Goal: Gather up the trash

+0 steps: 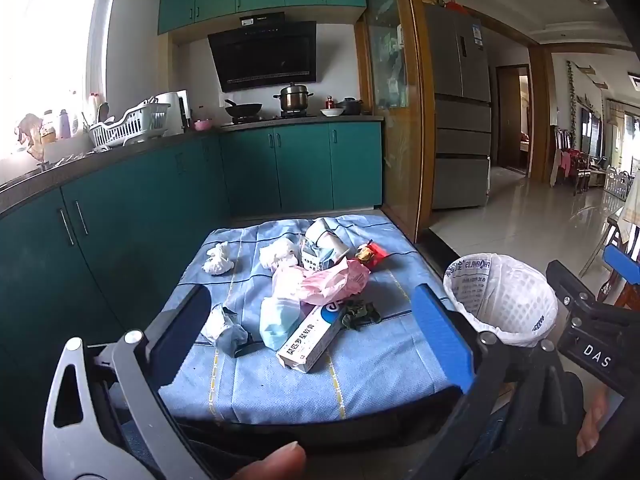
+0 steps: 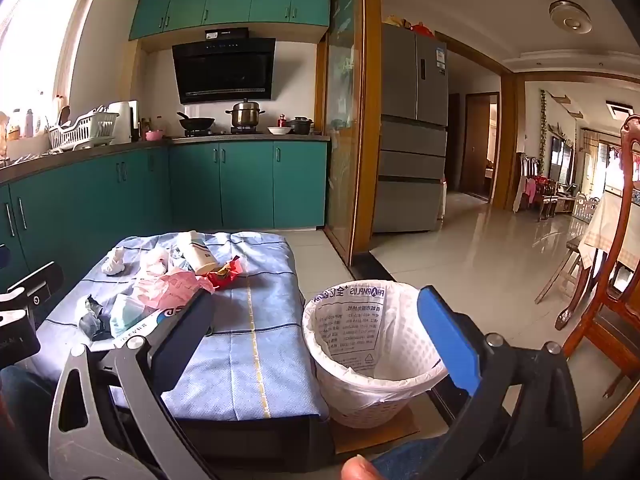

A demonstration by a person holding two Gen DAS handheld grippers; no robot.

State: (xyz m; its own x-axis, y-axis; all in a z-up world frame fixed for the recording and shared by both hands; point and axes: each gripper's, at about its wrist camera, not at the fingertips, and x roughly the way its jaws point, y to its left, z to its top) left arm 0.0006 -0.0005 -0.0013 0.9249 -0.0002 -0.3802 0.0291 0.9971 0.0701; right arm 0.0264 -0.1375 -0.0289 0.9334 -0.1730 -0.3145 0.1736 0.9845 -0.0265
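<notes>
Kitchen: teal cabinets (image 1: 280, 168) along the back wall; a steel pot (image 1: 294, 98) sits on the stove
Table: low, draped in a blue cloth (image 1: 360, 376); the trash lies scattered on its far half
Bin: white basket (image 2: 372, 360) lined with a printed bag; it stands on the floor just beside the table's right edge
Left gripper (image 1: 316, 320): tongs spread wide, nothing between them; it hangs above the table's near edge
Right gripper (image 2: 320, 320): tongs spread wide, holding nothing; it hangs over the near table corner and the bin
Trash: pink plastic bag (image 1: 324, 284); white ointment box (image 1: 312, 340); blue face mask (image 1: 278, 320); crumpled tissue (image 1: 218, 258); red wrapper (image 1: 370, 256)
</notes>
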